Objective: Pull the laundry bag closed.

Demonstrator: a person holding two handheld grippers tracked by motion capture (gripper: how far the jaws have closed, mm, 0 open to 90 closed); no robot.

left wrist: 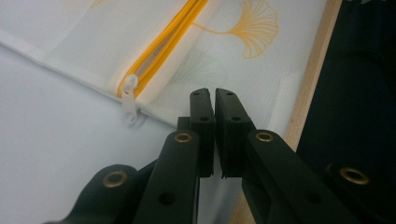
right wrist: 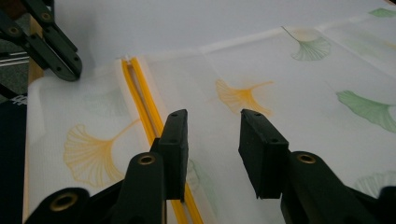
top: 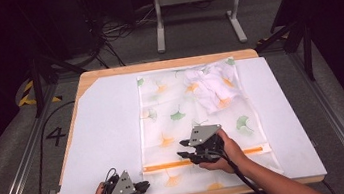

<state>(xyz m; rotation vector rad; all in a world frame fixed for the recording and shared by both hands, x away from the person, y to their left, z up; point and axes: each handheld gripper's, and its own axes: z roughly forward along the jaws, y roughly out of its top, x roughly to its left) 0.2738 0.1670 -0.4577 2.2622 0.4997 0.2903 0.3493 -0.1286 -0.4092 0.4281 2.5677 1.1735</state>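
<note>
A white mesh laundry bag (top: 198,123) printed with ginkgo leaves lies flat on the white mat (top: 104,136) covering the desk, its orange zipper (top: 169,166) running across near the front edge, white clothes (top: 211,86) bunched inside at the far end. The left gripper (left wrist: 215,95) pinches the bag's near corner, jaws closed on the fabric just beside the zipper pull (left wrist: 130,100). The right gripper (right wrist: 212,126) hovers over the zipper, jaws partly open and empty

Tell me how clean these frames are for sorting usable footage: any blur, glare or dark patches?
High view: soft overall, the white mat evenly lit, dark surroundings. Left gripper view: the zipper pull is fairly sharp, the near jaws softer, the right edge black. Right gripper view: the mesh bag is bright with no hard glare; its far edge looks soft.
</note>
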